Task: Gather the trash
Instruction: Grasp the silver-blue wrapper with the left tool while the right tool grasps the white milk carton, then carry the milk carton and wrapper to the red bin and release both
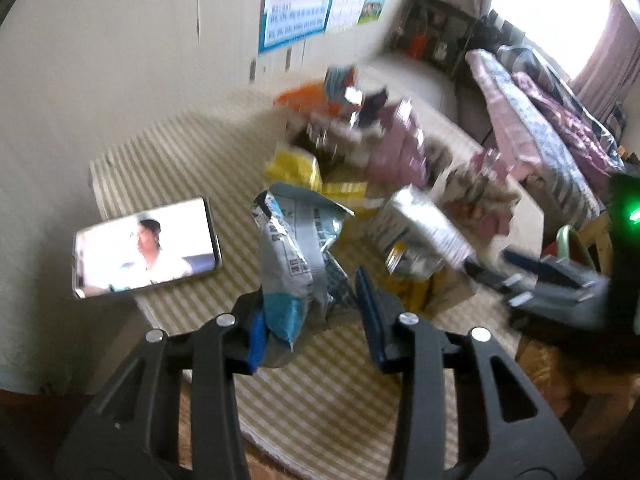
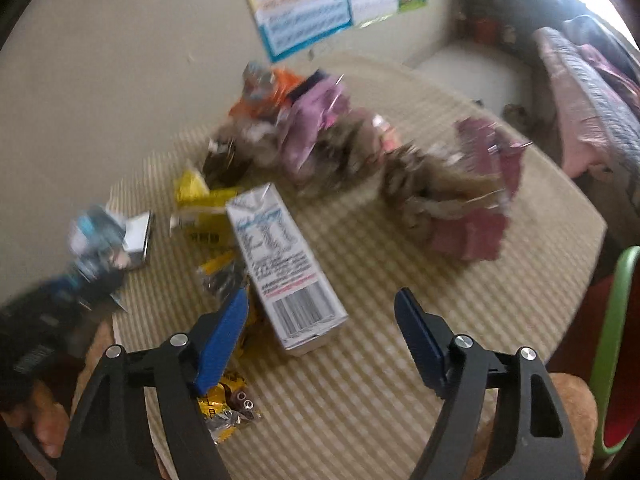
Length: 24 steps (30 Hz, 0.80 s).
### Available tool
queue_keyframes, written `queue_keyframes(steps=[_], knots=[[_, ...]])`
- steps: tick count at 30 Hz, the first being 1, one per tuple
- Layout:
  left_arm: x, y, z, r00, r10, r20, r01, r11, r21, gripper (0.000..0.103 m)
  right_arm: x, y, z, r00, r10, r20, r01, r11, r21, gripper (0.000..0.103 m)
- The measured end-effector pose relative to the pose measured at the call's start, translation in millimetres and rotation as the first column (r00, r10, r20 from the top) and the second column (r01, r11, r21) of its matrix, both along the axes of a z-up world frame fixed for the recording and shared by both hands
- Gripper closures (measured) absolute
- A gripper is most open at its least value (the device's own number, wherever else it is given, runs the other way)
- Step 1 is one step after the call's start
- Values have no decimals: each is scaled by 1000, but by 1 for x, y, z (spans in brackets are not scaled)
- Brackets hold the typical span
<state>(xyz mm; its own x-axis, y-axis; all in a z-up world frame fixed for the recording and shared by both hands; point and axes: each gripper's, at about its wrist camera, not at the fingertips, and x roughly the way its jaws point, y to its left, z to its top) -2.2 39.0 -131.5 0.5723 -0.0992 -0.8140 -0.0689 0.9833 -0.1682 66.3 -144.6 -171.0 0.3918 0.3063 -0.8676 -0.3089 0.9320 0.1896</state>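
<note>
— Blue fingers (image 1: 256,332) of the left gripper (image 1: 316,320) clamp a crumpled grey snack bag (image 1: 294,248), phone (image 1: 146,246) at nine o'clock.
— Right gripper (image 2: 320,336)?
— Fingers apart around the milk carton (image 2: 284,264) lying on the striped tabletop (image 2: 440,280); wrappers (image 2: 320,136) at twelve.

We see a pale plain wall (image 1: 140,60) behind the table (image 2: 400,380), which wears a yellow-striped cloth. Blue-bordered posters (image 1: 298,4) hang on that wall. In the far corner stands a dark shelf (image 1: 436,32). Bright daylight floods through a curtained window (image 1: 560,12) above a bed (image 1: 552,120) with patterned quilts.
</note>
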Motion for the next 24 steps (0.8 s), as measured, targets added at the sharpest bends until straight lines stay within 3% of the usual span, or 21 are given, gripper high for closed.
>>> queue_keyframes(steps=[2,4,8,15,19,24], knots=[[3,-2,11,1000,-6,28,6,1000,7,65,4,2,-9,1000,5,-22,-5,1000,-8,37],[6,-8,16,999,-13,37,13,1000,6,65,10,1,-20,997,12,-71,-11,1000,17,56],[8,-18,15,999,-35,29,35,999,10,65,6,-4,-17,997,19,-75,-15,998,55,57],[7,-34,27,997,-49,51,49,999,16,65,-11,-34,31,998,-43,50,37,991,126,58],[13,-56,34,993,-98,64,97,995,21,65,-13,-72,50,986,-145,78,130,977,172,58],[27,-104,40,975,-210,77,210,978,9,65,-16,-136,58,944,-313,102,294,941,168,58]])
